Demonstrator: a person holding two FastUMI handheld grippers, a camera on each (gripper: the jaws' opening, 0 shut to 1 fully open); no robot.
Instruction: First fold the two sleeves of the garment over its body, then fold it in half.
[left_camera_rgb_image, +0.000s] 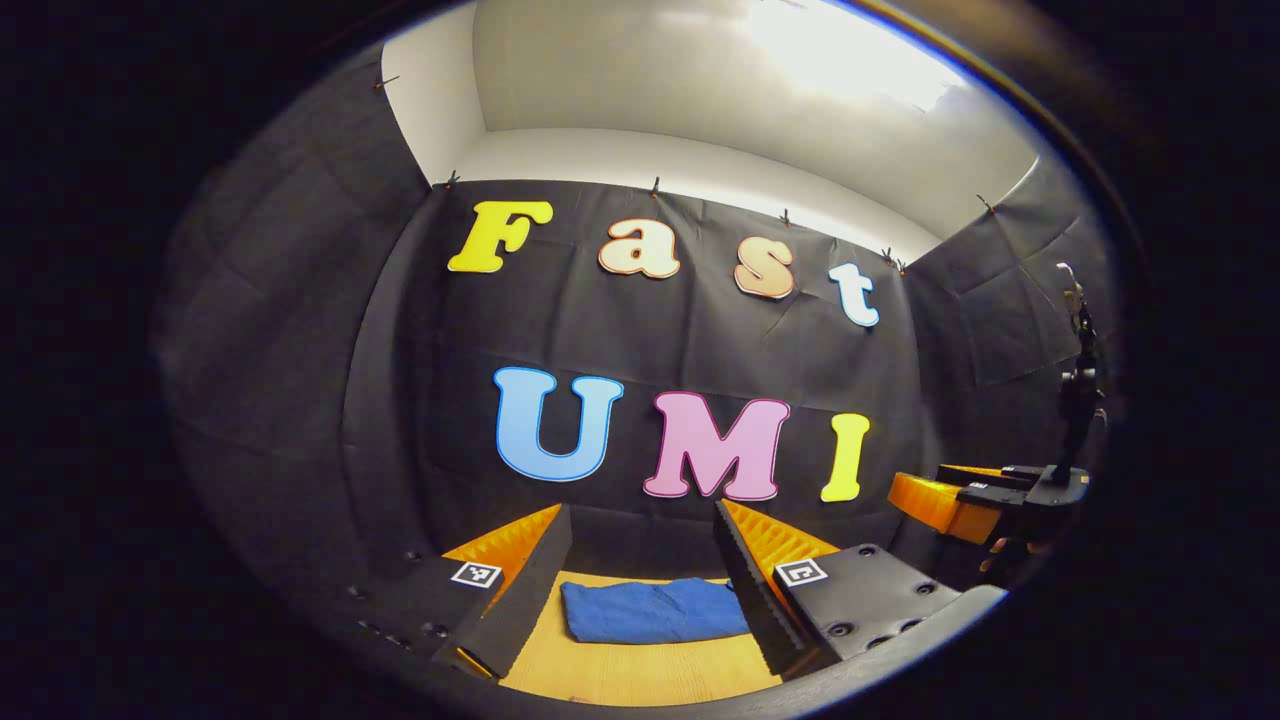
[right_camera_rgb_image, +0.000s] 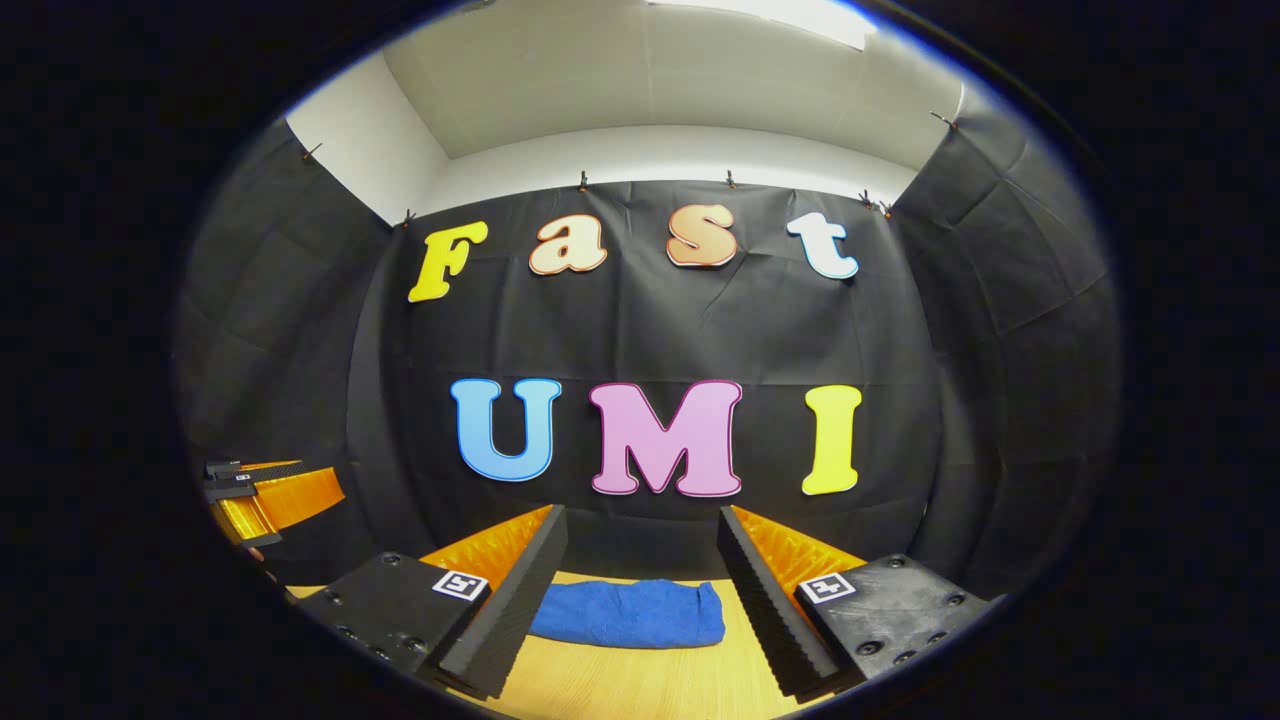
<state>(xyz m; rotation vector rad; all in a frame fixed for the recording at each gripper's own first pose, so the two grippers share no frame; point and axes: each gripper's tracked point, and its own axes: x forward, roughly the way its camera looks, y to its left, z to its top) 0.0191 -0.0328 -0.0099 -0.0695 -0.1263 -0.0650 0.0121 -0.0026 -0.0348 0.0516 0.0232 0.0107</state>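
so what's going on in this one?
A person holds a gripper in each hand above a wooden table in the booth. A blue garment lies on it as a compact folded bundle, so the folding looks done. The left gripper and right gripper are both open, raised, and touching nothing. The right gripper also appears at the side of the left gripper view.

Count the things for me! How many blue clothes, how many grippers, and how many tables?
Blue folded garment: 1
Grippers: 2, the left gripper and the right gripper, both with jaws open
Wooden table: 1
Total: 4
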